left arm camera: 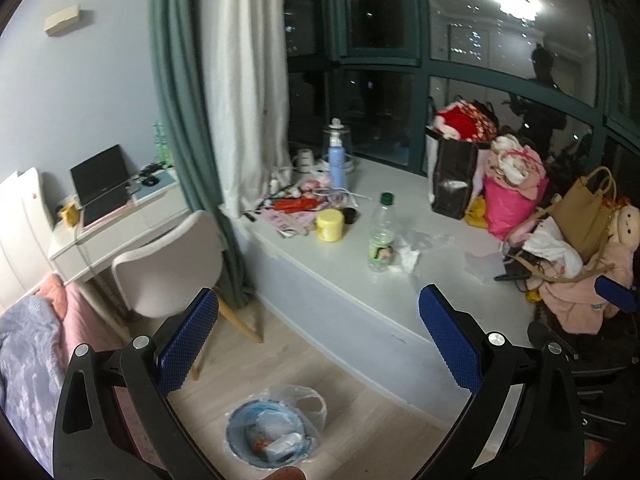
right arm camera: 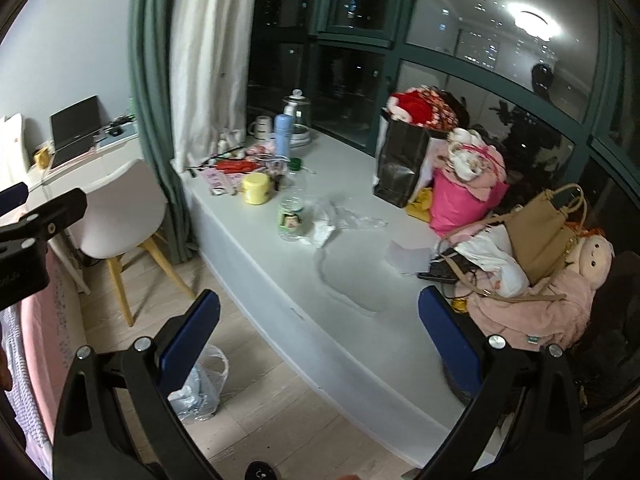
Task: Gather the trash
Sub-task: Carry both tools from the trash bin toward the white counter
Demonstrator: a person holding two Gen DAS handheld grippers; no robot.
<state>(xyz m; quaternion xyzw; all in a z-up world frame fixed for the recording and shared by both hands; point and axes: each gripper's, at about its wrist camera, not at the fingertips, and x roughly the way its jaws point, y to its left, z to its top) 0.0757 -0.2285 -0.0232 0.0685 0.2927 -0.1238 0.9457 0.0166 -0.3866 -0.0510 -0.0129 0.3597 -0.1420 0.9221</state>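
A clear plastic bottle with a green cap stands on the white window ledge; it also shows in the right wrist view. Crumpled white tissue and clear plastic wrap lie beside it. A bin lined with a plastic bag stands on the floor below, holding trash; its bag shows in the right wrist view. My left gripper is open and empty above the bin. My right gripper is open and empty in front of the ledge.
A yellow jar, a blue flask, a kettle and small clutter sit at the ledge's left end. Bags, clothes and a doll pile at its right. A white chair, desk with laptop and bed stand left.
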